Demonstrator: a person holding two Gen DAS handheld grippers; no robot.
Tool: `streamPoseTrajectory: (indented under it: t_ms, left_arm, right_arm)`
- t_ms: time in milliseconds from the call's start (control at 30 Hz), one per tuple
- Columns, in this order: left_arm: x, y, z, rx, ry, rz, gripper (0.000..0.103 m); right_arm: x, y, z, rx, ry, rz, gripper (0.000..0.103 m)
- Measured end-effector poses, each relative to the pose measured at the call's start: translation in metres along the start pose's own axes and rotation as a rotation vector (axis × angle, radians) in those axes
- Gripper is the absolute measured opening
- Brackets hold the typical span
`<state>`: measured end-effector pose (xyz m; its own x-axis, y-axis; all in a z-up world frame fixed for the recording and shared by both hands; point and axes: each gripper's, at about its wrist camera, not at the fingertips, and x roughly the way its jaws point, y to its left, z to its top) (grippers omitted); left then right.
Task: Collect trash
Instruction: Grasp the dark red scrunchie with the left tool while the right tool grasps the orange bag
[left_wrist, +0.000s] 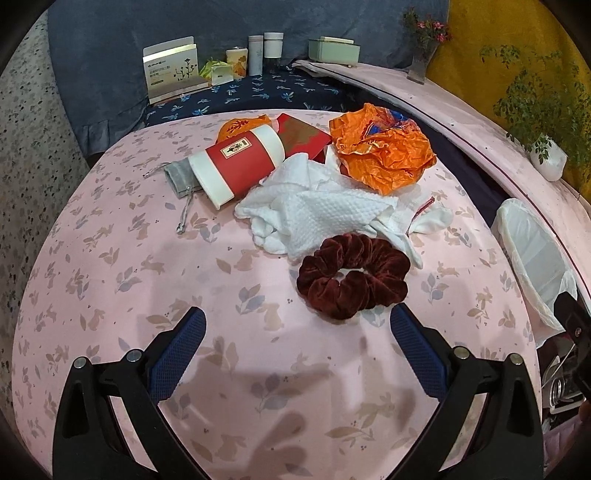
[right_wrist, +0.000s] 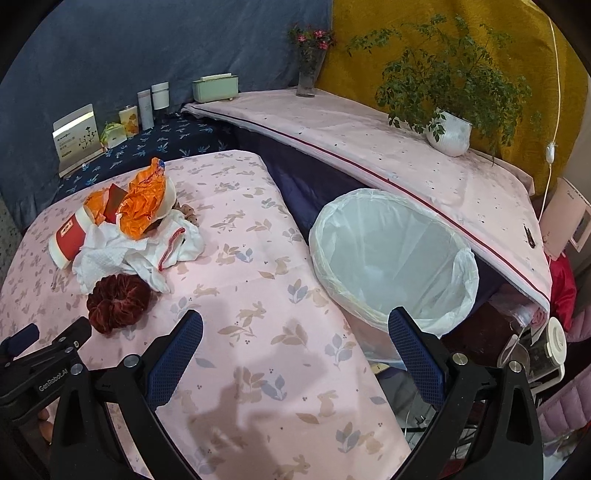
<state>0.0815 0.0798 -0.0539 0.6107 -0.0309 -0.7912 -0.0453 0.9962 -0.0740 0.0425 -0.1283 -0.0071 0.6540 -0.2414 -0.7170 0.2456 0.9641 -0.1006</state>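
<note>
Holding both my grippers wide with nothing in them, I am only starting. My left fingers (left_wrist: 192, 332) are spread apart low in the frame, just above the pink surface (left_wrist: 129, 266), and the dark red scrunchie (left_wrist: 352, 275) lies just past them. My right fingers (right_wrist: 184, 336) are spread too; one is over the pink cloth and the other is in front of the white bin (right_wrist: 391, 258), right of middle in the frame.

I think the trash is the pile in the upper middle of the left view. To do it well, I should come down on one soft piece, like the white paper towel (left_wrist: 314, 210), pinch a thick fold, lift it clear, and carry it over to the bin. I should not grab the scrunchie by mistake; it does not look like trash.

Counting: one scrunchie, one red and white tube (left_wrist: 236, 162), one big orange wrapper (left_wrist: 384, 147) and a smaller orange bit behind the tube, one red packet (left_wrist: 303, 134), one grey pouch (left_wrist: 177, 175), one bin. The white towels are bunched up, so I cannot count them.
</note>
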Motion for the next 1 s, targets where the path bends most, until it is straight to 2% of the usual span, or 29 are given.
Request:
streamPoseTrajectory:
  t_ms: [100,233,367,467,533,633,800,867,933,1000]
  left_arm:
    - [0.016,-0.003,0.011,-0.004,0.011,0.004,0.092]
    - [0.042,-0.004,0.019,-0.012,0.057,-0.002,0.078]
    - [0.057,-0.001,0.021,-0.03,0.094,-0.024,0.068]
    - [0.061,0.0,0.023,-0.036,0.108,-0.051,0.053]
    - [0.063,0.001,0.026,-0.045,0.122,-0.083,0.036]
    - [0.064,-0.001,0.029,-0.049,0.127,-0.108,0.025]
    - [0.061,0.001,0.031,-0.047,0.122,-0.132,0.018]
    - [0.061,0.004,0.031,-0.053,0.123,-0.136,0.018]
    - [0.06,0.006,0.031,-0.058,0.125,-0.14,0.017]
    - [0.058,0.008,0.032,-0.057,0.121,-0.143,0.017]
  right_arm:
    - [0.01,0.006,0.008,0.007,0.004,0.012,0.096]
    - [0.023,0.018,0.023,0.0,0.001,0.041,0.096]
    - [0.036,0.036,0.04,-0.018,-0.011,0.086,0.096]
    - [0.048,0.052,0.055,-0.028,-0.015,0.12,0.094]
    - [0.056,0.066,0.065,-0.042,-0.015,0.142,0.082]
    - [0.069,0.083,0.079,-0.044,-0.004,0.194,0.073]
    - [0.088,0.108,0.093,-0.04,0.031,0.287,0.059]
    - [0.097,0.117,0.094,-0.041,0.05,0.309,0.05]
    - [0.104,0.121,0.094,-0.038,0.078,0.334,0.028]
    - [0.108,0.123,0.092,-0.035,0.096,0.349,0.016]
